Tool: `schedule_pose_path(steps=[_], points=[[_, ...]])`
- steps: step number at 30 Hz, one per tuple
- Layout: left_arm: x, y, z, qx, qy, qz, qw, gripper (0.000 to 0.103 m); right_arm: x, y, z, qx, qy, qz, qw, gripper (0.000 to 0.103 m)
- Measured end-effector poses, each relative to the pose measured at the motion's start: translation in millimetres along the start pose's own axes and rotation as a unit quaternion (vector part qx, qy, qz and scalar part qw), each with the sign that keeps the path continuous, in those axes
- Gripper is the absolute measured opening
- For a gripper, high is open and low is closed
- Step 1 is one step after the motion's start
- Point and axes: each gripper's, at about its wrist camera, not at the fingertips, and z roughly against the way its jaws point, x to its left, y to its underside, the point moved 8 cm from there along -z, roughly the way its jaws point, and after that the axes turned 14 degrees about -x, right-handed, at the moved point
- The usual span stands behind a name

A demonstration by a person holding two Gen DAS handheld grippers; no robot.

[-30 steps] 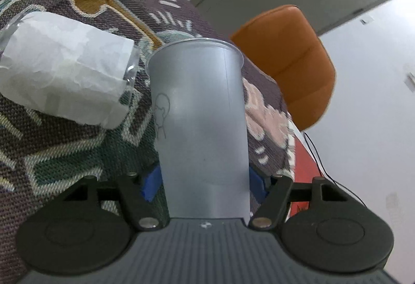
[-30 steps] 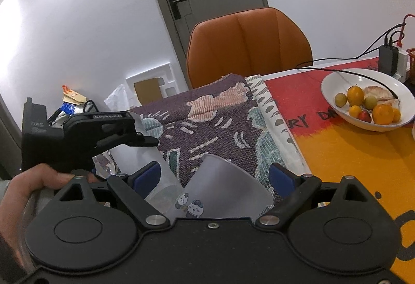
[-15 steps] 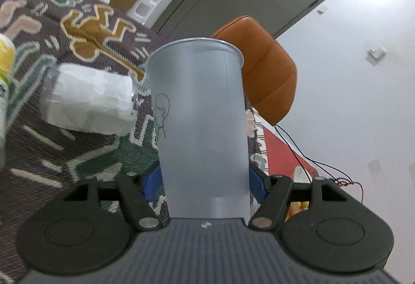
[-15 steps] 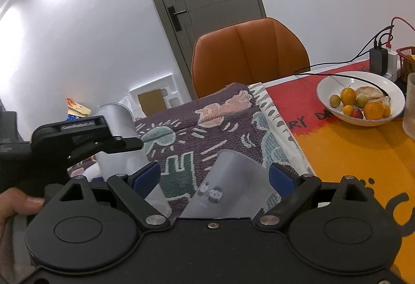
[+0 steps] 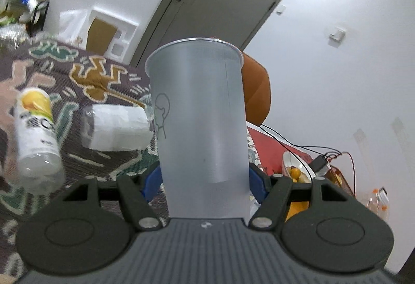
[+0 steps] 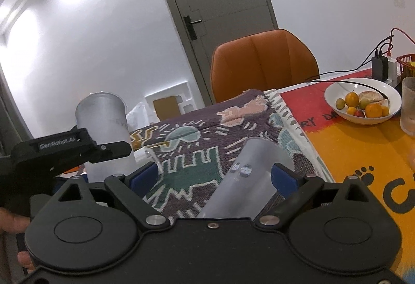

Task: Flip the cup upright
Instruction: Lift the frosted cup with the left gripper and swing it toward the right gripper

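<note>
My left gripper (image 5: 203, 180) is shut on a frosted grey cup (image 5: 199, 128) with a line-drawn head on it. The cup stands mouth up between the blue pads, lifted above the patterned cloth. In the right wrist view the same cup (image 6: 103, 128) shows at the left, held upright by the left gripper (image 6: 103, 151). My right gripper (image 6: 214, 175) is open. A second frosted cup (image 6: 249, 180) with small cartoon figures lies on its side between its pads, touching neither pad that I can see.
A patterned purple cloth (image 6: 207, 138) covers the table. A plastic-wrapped paper roll (image 5: 116, 128) and a drink bottle (image 5: 36, 136) lie on it. A fruit bowl (image 6: 363, 99), a ribbed glass (image 6: 409, 107), cables and a charger sit at the right. An orange chair (image 6: 262, 60) stands behind.
My left gripper has risen and tilted up with the grey cup, bringing the bottle and door into view. My right gripper has lifted and pulled back a little; the lying cup shows more fully.
</note>
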Motion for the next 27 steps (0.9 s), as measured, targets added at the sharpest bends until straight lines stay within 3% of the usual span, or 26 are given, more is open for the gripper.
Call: schedule_pose_path(steps=[10,27], points=[[25,10,46,0.026,0.01,-0.032,0.9991,0.068,21,17,25,0.007,-0.021,0.007,1.0,0.096],[59,54,105,0.106,-0.009,0.014,0.9942,0.068,50,49,49,0.031,-0.049,0.012,0.998,0.1]])
